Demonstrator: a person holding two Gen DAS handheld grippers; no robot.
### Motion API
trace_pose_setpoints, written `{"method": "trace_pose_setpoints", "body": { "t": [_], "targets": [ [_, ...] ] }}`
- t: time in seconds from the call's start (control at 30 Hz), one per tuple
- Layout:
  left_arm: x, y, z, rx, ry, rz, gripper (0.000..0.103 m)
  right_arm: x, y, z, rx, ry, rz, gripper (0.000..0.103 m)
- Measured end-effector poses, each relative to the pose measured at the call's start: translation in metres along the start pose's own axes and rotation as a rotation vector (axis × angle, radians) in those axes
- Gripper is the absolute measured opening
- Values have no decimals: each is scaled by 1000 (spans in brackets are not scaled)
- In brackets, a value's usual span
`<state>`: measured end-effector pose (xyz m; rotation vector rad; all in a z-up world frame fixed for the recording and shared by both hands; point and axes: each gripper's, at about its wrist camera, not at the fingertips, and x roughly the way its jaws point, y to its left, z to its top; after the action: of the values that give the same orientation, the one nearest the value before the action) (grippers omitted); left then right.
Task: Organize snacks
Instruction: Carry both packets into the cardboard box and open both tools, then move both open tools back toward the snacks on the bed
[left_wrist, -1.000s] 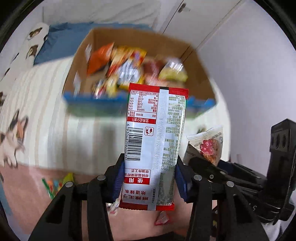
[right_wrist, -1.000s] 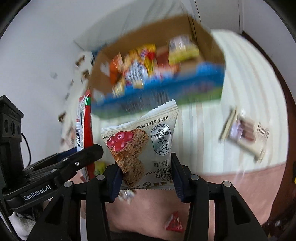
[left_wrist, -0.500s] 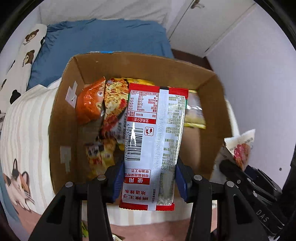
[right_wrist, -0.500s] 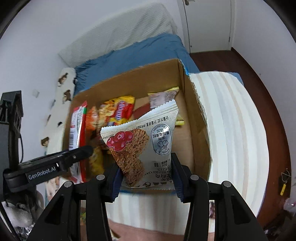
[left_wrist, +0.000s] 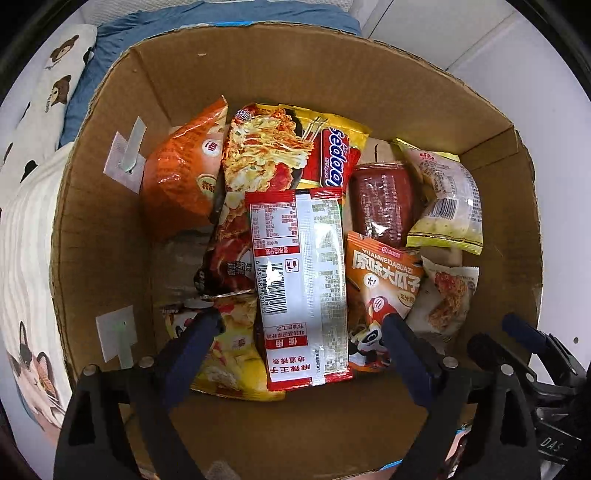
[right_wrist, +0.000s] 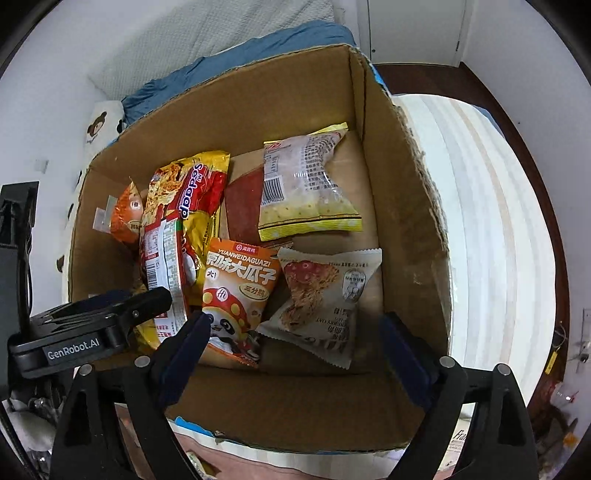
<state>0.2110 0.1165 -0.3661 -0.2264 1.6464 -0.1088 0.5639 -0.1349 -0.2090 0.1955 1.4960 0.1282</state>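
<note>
The cardboard box (left_wrist: 110, 229) fills both views, packed with snacks. The left gripper (left_wrist: 301, 326) gapes wide over the red-and-white packet (left_wrist: 299, 280) lying inside. Only the right wrist view shows the whole oat cookie packet (right_wrist: 325, 299) beyond the wide-spread right gripper (right_wrist: 295, 328).

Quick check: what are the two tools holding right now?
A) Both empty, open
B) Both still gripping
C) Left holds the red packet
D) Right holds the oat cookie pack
A: the left tool and right tool gape over the brown cardboard box, nothing between their fingers.
</note>
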Motion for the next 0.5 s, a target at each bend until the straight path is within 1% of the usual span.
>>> {"method": "trace_pose_setpoints", "body": {
  "t": [0.1, 0.23, 0.3, 0.43, 0.5],
  "targets": [
    [0, 5, 0, -8, -17, -6, 93, 1, 4, 3, -19, -3, -23, 97],
    [-9, 8, -9, 9, -59, 31, 93, -4, 5, 2, -42, -13, -47, 99],
    [-18, 6, -9, 13, -83, 38, 93, -6, 6, -1, -52, -20, -56, 99],
    [-30, -1, -18, 37, -129, 79, 93, -11, 10, -5, -70, -34, -64, 99],
    [-35, 0, -22, 38, -140, 81, 93, -13, 11, -7, -76, -39, -65, 99]
  ]
}}
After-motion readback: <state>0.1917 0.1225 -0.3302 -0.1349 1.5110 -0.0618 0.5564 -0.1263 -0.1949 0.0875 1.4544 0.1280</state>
